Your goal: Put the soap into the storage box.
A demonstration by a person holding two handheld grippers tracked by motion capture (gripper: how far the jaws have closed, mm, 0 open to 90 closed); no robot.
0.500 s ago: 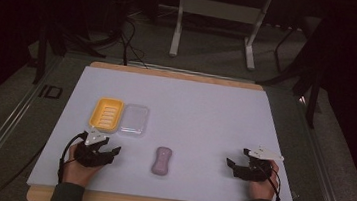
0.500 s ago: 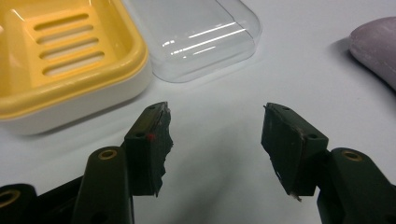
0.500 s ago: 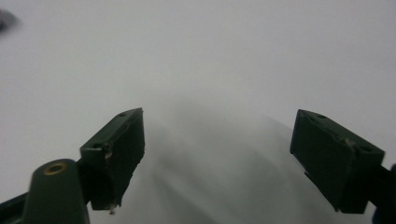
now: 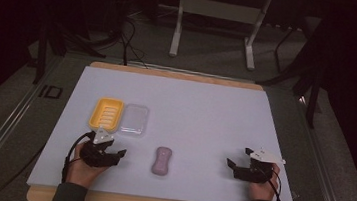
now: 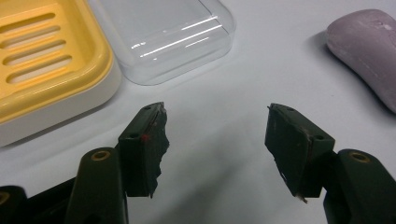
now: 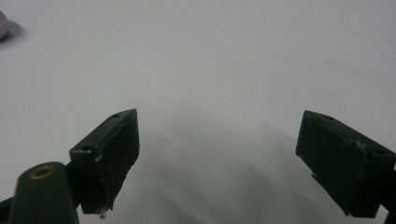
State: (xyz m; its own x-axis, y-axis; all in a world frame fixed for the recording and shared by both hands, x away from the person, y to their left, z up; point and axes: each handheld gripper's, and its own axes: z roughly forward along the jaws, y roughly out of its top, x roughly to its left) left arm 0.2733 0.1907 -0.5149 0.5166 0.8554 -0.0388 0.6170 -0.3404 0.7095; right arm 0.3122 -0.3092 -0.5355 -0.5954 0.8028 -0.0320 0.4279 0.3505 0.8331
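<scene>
Purple soap bar (image 4: 161,160) lies flat near table's front edge, left of centre. Yellow slotted soap dish (image 4: 106,112) sits farther back-left, open side up, clear lid (image 4: 134,119) just beside it, on its right.

A white-covered table (image 4: 205,113) stands before a metal frame (image 4: 215,14) on dark floor.

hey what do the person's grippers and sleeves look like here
Both the left gripper and the right gripper are black, each topped by a pale grey three-cornered plate and trailing a black cable. Up close, the jaws are dark blocks with worn edges and brass-coloured rivets. The sleeves look dark grey.
</scene>
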